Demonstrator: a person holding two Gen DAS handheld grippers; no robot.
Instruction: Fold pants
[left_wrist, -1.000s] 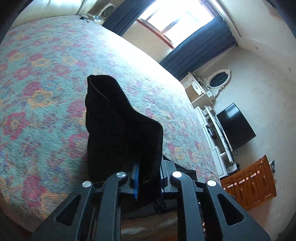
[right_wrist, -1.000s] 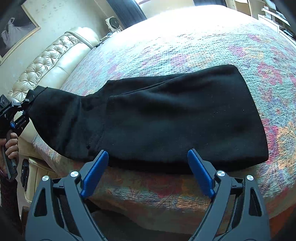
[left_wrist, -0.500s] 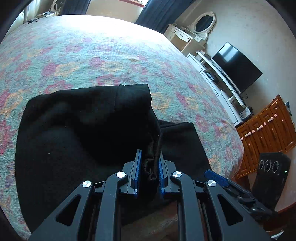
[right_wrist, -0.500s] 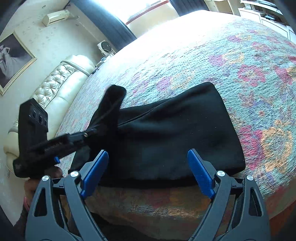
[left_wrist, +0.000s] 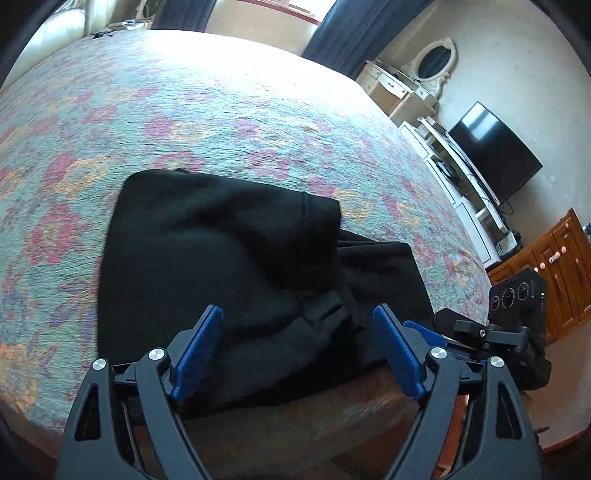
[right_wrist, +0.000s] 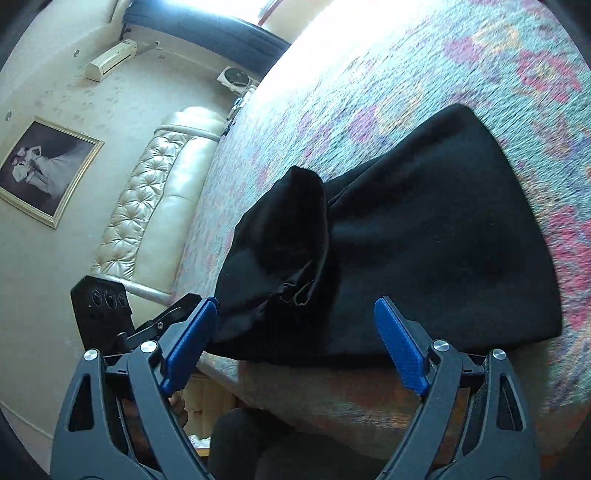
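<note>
Both grippers, left gripper and right gripper, gape empty over one folded black pants.

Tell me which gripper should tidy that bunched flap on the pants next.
Probably the left gripper: its open fingers frame the bunched flap of the pants. The right gripper, also open, faces the flatter side.

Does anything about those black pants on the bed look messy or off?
Slightly. The folded-over flap of the black pants lies crooked and bunched near the bed's edge, not matching the layer beneath. Both grippers, left and right, are open.
</note>
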